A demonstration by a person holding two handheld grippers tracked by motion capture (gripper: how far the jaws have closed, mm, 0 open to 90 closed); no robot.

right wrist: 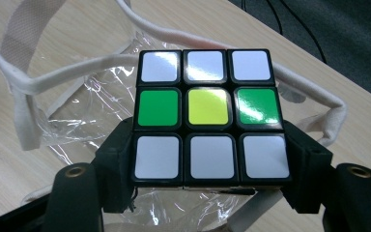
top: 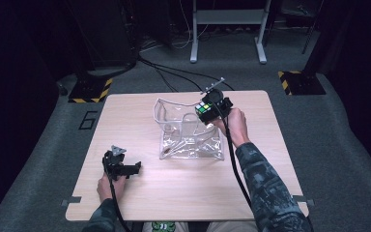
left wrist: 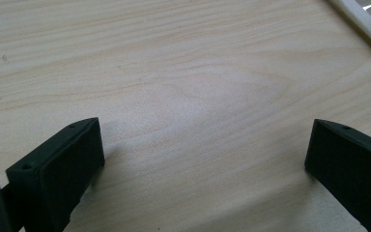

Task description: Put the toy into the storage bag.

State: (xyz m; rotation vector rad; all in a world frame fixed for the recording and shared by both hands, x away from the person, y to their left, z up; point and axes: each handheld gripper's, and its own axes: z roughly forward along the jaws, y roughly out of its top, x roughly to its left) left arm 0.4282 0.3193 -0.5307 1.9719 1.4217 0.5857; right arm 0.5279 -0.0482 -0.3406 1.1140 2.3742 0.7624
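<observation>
We see a wooden table [top: 183, 193] on grey carpet [top: 48, 145]. Beyond the table's far edge stand a grey metal frame [top: 228, 19], two black-and-yellow striped blocks [top: 91, 90] at the corners, and black cables [top: 174, 72].

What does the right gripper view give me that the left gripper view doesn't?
Right gripper view alone: the puzzle cube clamped between the right gripper's jaws, its near face white, green and yellow, held over the open mouth of the clear plastic bag; dark floor with cables past the table edge.

Left gripper view alone: the left gripper with jaws wide apart and nothing between them, resting low over bare wood.

Both: the wooden table and a stretch of the bag's white trim.
</observation>
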